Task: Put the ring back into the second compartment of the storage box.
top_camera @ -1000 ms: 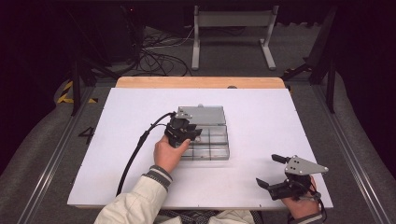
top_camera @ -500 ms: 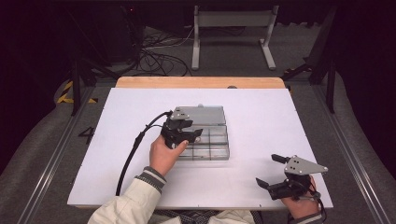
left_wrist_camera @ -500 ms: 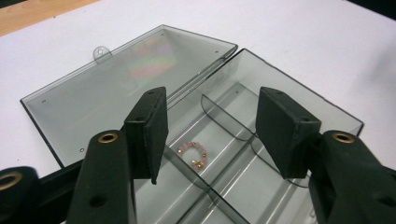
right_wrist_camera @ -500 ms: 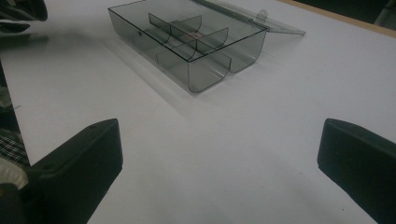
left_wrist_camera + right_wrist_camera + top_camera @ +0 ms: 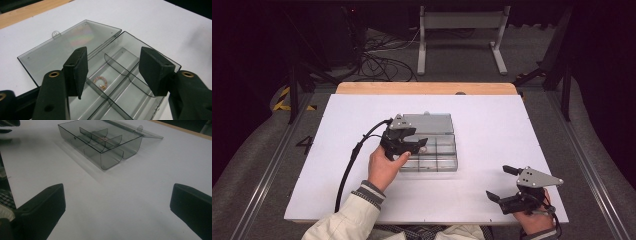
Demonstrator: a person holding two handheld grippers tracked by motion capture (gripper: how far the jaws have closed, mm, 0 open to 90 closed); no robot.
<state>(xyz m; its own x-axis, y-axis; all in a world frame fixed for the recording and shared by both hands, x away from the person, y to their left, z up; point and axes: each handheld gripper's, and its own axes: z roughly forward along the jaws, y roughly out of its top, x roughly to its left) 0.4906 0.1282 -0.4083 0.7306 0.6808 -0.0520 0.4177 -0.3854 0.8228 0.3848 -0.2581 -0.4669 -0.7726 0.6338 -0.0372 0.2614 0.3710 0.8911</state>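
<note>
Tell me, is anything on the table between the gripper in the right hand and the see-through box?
Nothing. In the right gripper view, bare white table stretches from the open right gripper to the clear box. The high view shows the same gap.

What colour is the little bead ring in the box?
Pale pink with gold bits, clearest in the left gripper view.

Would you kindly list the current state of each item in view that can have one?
Clear smoky plastic compartment box: open, lid folded back flat on the white table.
Small pink beaded ring: lying in one compartment.
Left gripper: open, empty, above the box.
Right gripper: open, empty, apart from the box.
</note>
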